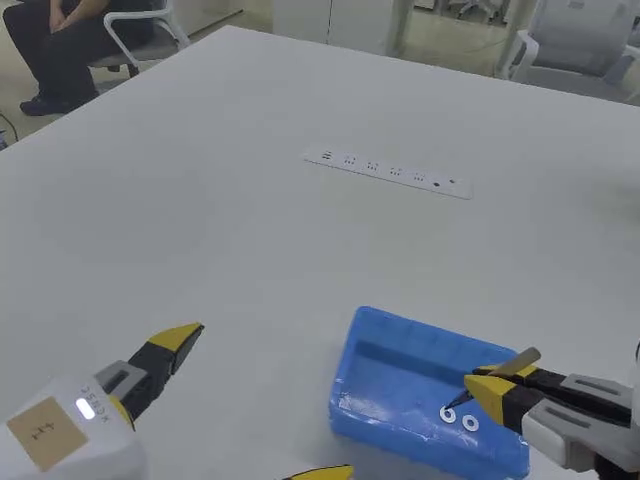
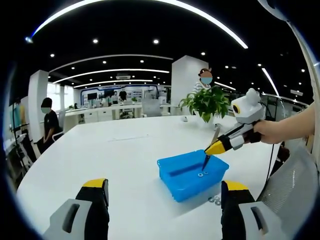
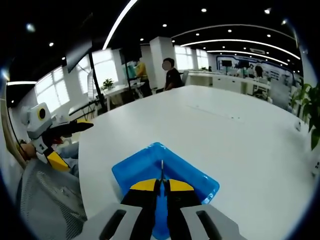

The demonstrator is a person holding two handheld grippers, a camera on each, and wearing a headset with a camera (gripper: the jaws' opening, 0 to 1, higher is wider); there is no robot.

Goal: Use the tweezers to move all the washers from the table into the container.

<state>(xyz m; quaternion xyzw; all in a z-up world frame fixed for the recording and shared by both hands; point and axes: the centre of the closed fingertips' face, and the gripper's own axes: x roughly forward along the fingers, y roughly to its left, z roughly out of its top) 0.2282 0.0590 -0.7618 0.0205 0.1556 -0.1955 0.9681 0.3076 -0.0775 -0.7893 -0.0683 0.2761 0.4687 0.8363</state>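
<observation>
Washers (image 1: 470, 424), two flat metal rings, lie in the blue plastic container (image 1: 400, 440). Our right gripper (image 1: 478, 385) clamps the slim tweezers (image 1: 522, 360), whose tip grip we can't tell; our left gripper (image 1: 268, 400) gapes empty.

The left claw (image 1: 270, 400) has a white body with a tan sticker and a small lit light, black jaws and yellow tips. The right claw (image 1: 478, 386) has a grey-white body, black jaws and yellow tips.

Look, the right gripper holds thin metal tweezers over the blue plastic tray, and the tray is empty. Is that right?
Not quite: the blue plastic tray isn't empty. The head view shows two small metal ring washers lying in it. The right gripper does hold the thin metal tweezers over it.
</observation>
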